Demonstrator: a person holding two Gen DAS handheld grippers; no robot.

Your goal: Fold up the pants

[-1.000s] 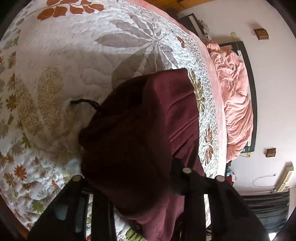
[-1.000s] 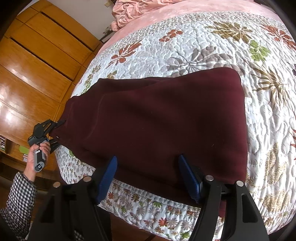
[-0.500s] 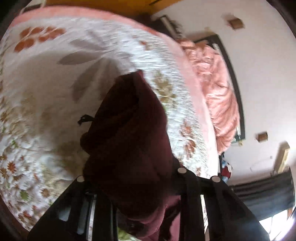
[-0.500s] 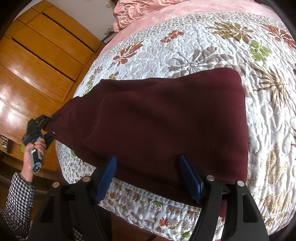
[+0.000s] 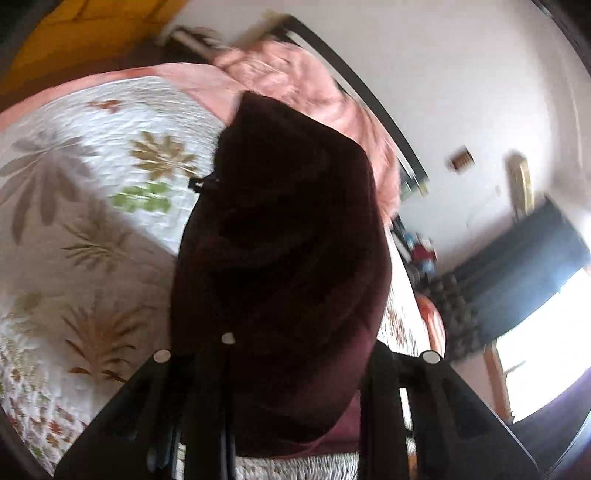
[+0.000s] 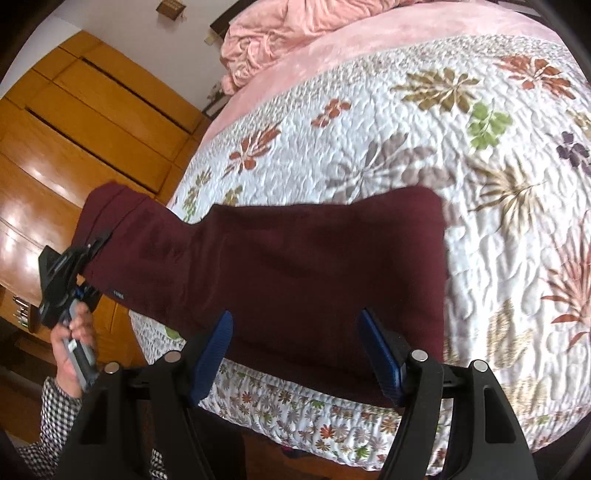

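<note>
Dark maroon pants [image 6: 303, 266] lie across the near edge of a floral quilted bed [image 6: 424, 122]. My left gripper [image 6: 86, 249] is shut on the waist end and holds it up off the bed at the left; in the left wrist view the lifted cloth [image 5: 284, 266] fills the centre and hides the fingertips. A black drawstring [image 5: 201, 182] hangs from it. My right gripper [image 6: 299, 350] is open, its blue pads [image 6: 212, 349] just above the pants' near edge, not touching.
A crumpled pink blanket [image 6: 295, 33] lies at the head of the bed. Wooden wardrobe doors [image 6: 74, 122] stand on the left. A bright window with a dark curtain [image 5: 528, 273] shows on the right of the left wrist view.
My left gripper has lifted the waist end higher and swung it over toward the head of the bed. The right gripper has stayed open at the near edge.
</note>
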